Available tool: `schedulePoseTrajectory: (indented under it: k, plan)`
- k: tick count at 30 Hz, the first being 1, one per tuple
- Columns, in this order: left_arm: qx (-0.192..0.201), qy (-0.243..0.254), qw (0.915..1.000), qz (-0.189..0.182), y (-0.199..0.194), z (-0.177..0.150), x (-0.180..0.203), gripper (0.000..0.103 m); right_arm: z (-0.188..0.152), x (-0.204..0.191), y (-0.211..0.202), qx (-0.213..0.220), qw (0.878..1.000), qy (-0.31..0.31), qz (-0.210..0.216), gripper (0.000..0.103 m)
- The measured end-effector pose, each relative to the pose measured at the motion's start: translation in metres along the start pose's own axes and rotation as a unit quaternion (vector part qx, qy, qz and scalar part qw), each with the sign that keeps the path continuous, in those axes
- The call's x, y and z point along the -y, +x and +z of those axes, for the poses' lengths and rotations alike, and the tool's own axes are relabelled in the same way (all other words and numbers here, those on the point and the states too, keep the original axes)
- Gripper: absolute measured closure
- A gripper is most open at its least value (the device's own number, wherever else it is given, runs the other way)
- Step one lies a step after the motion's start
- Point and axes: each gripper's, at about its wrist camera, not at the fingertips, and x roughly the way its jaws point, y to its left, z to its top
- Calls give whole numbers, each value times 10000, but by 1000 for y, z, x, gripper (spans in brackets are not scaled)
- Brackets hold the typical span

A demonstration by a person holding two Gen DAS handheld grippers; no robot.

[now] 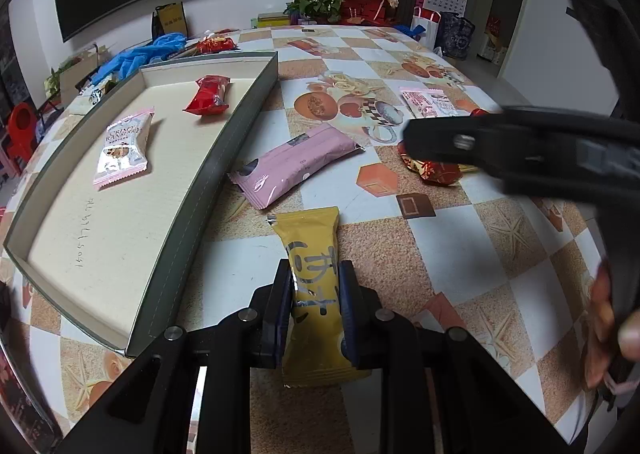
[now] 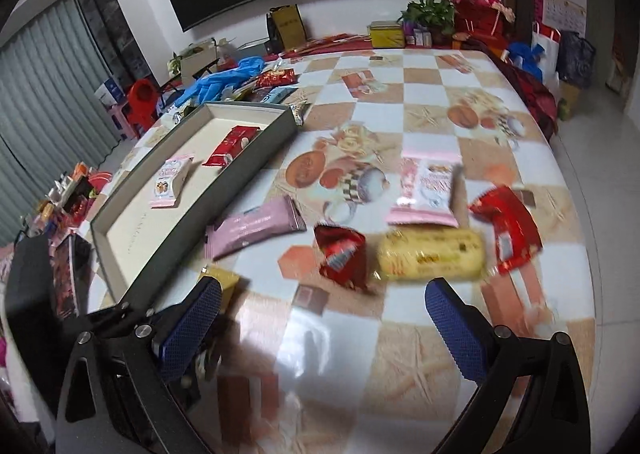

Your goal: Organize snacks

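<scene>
The tabletop (image 1: 460, 254), covered in a checkered fruit-print cloth, carries a shallow grey tray (image 1: 224, 158) on its left side. Two packets already lie in the tray: a pink-and-white cookie packet (image 1: 123, 152) and a red packet (image 1: 208, 94), well apart, with plenty of bare floor toward the near end.

Just beside the tray's right wall lies a long pink packet (image 1: 292, 164). Farther right, in the right wrist view, a red foil snack (image 2: 342, 256), a yellow roll (image 2: 432, 254), a pink-and-white packet (image 2: 428, 190) and another red packet (image 2: 510, 230) are loose on the cloth.

The left claw (image 1: 316, 306) is narrow, pinching the yellow packet (image 1: 316, 294) across its middle, both ends sticking out. The step is likely carrying it to the tray: lift enough to clear the wall, travel left, and let go over the bare near floor, flat, clear of the other two.

The right claw (image 2: 324, 326) stands wide and empty above the tabletop, near the red foil snack; it should keep out of the left claw's path.
</scene>
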Motion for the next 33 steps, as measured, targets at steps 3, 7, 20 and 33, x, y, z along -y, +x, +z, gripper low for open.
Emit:
schedulePoseTrajectory:
  k: [3,7,20,33]
  plan:
    - [48,7,10000,-15,-1,-2,0,77,11,-1,19,-174,9996,-108,-197,22]
    - [78,-16,9999,-68,-1,-2,-2,77,13,0,44,-527,9971,-232,-506,22]
    - [153,-112,9995,-234,-2,-3,-6,77,-13,-40,32,-393,9877,-1178,-947,69]
    - [181,-312,9980,-521,-3,-6,-15,77,-36,-27,20,-428,9954,-598,-611,69]
